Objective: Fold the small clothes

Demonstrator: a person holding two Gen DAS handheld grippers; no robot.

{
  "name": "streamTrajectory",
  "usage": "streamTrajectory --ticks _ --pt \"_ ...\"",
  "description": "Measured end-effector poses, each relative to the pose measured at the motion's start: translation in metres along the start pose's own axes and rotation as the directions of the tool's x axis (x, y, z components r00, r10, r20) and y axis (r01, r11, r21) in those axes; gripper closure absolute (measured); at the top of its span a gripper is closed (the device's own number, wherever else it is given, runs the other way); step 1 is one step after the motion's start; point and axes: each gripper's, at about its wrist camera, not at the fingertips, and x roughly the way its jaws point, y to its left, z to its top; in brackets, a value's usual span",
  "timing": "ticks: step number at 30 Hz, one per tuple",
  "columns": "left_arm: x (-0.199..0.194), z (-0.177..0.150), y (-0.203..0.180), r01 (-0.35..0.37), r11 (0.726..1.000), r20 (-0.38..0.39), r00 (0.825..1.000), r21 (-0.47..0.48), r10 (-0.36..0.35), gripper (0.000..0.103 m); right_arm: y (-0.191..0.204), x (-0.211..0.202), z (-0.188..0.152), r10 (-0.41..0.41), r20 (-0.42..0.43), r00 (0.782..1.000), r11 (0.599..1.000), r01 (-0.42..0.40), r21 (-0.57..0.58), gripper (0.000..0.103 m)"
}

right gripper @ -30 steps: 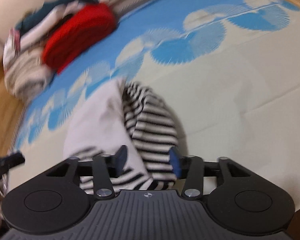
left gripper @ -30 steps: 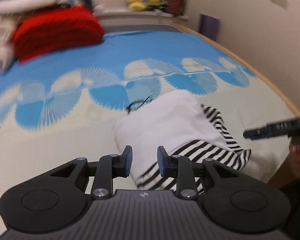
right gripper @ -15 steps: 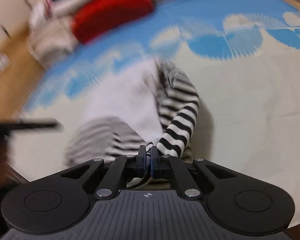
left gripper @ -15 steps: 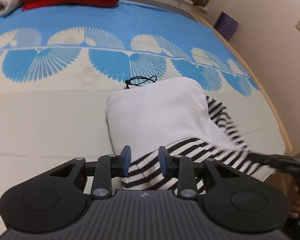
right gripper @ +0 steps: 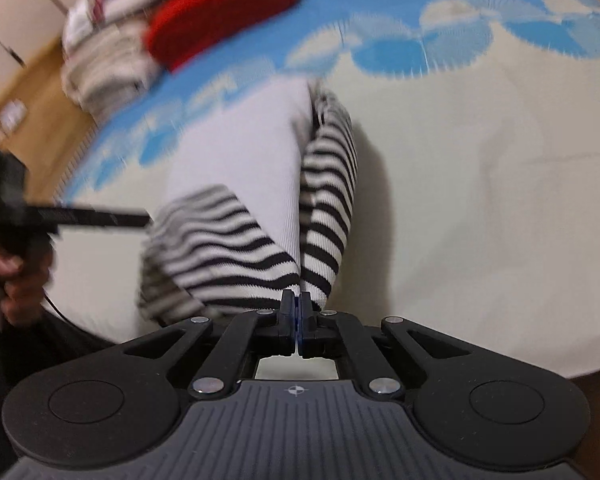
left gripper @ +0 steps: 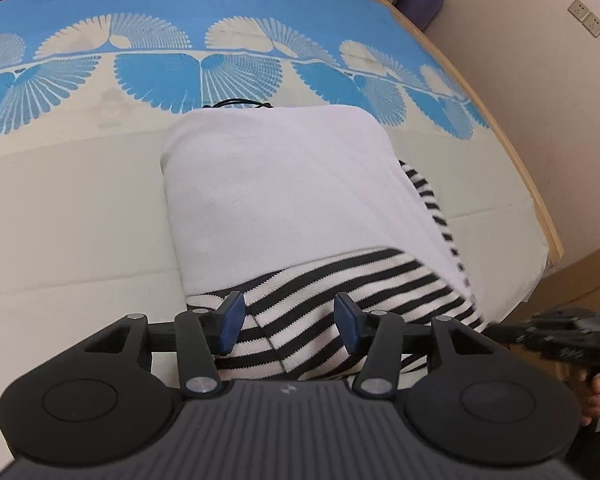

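My garment (left gripper: 284, 200), white with black-and-white striped sleeves, lies on the bed (left gripper: 72, 200) at its near edge. My right claw (right gripper: 299, 312) is pinched tight on a striped cuff (right gripper: 320, 276) at the garment's near hem. My left claw (left gripper: 288, 320) sits spread wide over the other striped sleeve (left gripper: 340, 280), gripping nothing. I judge one-sided pulling could drag the white body askew, off the bed edge.

Black ribbed left claw (left gripper: 288, 317) with blue pads (left gripper: 233, 317), silver screws (left gripper: 199, 384).
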Motion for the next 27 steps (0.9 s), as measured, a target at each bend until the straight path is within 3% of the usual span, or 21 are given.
streamTrajectory --ticks 5,8,10,12,15,16,17,18,19,21,23,25,27 --pt "0.037 -0.01 -0.008 -0.068 0.994 -0.158 0.984 0.087 0.081 0.047 0.002 0.029 0.002 -0.156 -0.116 0.981 0.988 0.155 -0.023 0.103" --pt "0.048 -0.017 -0.023 -0.092 0.975 -0.168 0.978 0.201 0.127 0.039 0.01 0.035 0.005 -0.19 -0.137 0.972 0.981 0.185 -0.052 0.103" --pt "0.048 -0.018 -0.027 -0.094 0.969 -0.169 0.976 0.229 0.134 0.037 0.014 0.04 0.007 -0.211 -0.154 0.965 0.977 0.204 -0.059 0.103" --pt "0.039 -0.015 -0.025 -0.073 0.979 -0.153 0.983 0.19 0.103 0.038 0.014 0.044 0.011 -0.234 -0.164 0.958 0.972 0.226 -0.067 0.103" --pt "0.018 -0.006 -0.017 -0.001 0.992 -0.069 0.998 0.123 0.01 0.042 0.014 0.05 0.013 -0.258 -0.18 0.949 0.966 0.249 -0.071 0.103" --pt "0.019 -0.006 -0.016 0.0 0.992 -0.083 0.996 0.126 0.011 0.044 0.013 0.056 0.014 -0.266 -0.186 0.946 0.964 0.255 -0.081 0.103" --pt "0.029 -0.009 -0.015 -0.026 0.989 -0.134 0.99 0.142 0.045 0.052 0.015 0.059 0.014 -0.273 -0.191 0.943 0.961 0.26 -0.09 0.103" --pt "0.042 -0.015 -0.015 -0.063 0.981 -0.196 0.976 0.182 0.099 0.052 0.017 0.062 0.014 -0.283 -0.197 0.939 0.958 0.268 -0.1 0.103" --pt "0.049 -0.02 -0.019 -0.085 0.967 -0.218 0.966 0.241 0.139 0.051 0.019 0.065 0.015 -0.291 -0.203 0.935 0.955 0.274 -0.111 0.103" --pt "0.051 -0.025 -0.029 -0.086 0.938 -0.213 0.963 0.335 0.164 0.045 0.028 0.068 0.016 -0.297 -0.207 0.932 0.951 0.27 -0.15 0.103" --pt "0.05 -0.025 -0.028 -0.088 0.937 -0.209 0.964 0.339 0.167 0.045 0.042 0.066 0.019 -0.32 -0.153 0.935 0.937 0.289 -0.199 0.102" --pt "0.045 -0.021 -0.023 -0.08 0.949 -0.209 0.966 0.305 0.149 0.044 0.048 0.054 0.027 -0.339 -0.058 0.939 0.929 0.324 -0.178 0.098" --pt "0.036 -0.016 -0.014 -0.058 0.967 -0.198 0.974 0.249 0.11 0.044 0.05 0.036 0.038 -0.339 0.065 0.939 0.933 0.344 -0.102 0.073"
